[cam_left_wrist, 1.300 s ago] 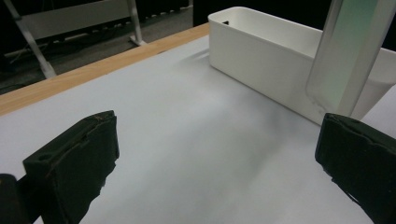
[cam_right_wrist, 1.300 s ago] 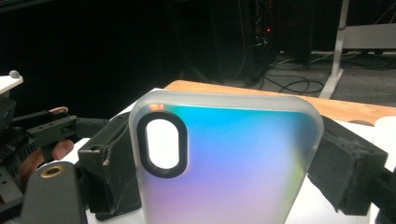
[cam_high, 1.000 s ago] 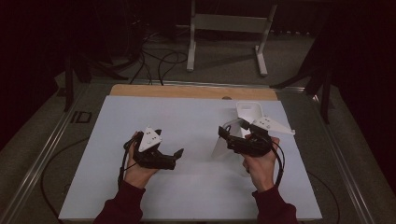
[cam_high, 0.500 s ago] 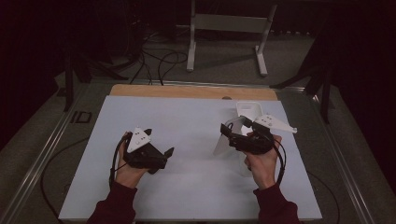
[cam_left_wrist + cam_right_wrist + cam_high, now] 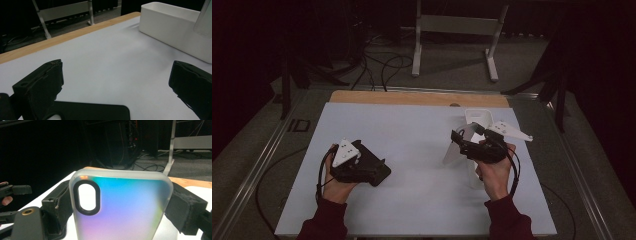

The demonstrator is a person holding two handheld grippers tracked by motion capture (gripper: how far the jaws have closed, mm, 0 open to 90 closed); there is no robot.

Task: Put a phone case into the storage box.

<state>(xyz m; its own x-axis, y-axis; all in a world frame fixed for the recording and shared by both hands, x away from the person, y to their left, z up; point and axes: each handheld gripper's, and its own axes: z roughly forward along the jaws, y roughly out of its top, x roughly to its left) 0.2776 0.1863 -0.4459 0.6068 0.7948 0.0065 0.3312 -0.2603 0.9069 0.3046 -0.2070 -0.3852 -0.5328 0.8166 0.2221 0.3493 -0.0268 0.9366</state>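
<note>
Since the earlier frames, the left gripper [image 5: 379, 173] has drifted toward the left and near edge of the surface [image 5: 412, 135], widening the gap between the two hands, while the right gripper [image 5: 460, 142] has stayed put with its load.

That load is a phone case [image 5: 120, 207], translucent with a rainbow sheen and a black-rimmed oval camera cutout near its upper left corner in the right gripper view. It stands upright between the right gripper's two black jaws, which press on its long edges from either side, so the jaws are spread wide, as wide as the case itself. In the high view the case [image 5: 456, 148] appears as a pale slab tilted up off the surface at the front of the right gripper, just in front of a white tray [image 5: 477, 117] that sits on the right part of the surface.

In the left gripper view, the left gripper [image 5: 117, 82] has its jaws well apart with only bare white surface between them; it holds nothing and hovers low. The white tray [image 5: 170, 27] shows at the upper right of that view, well apart from the jaws.
</note>
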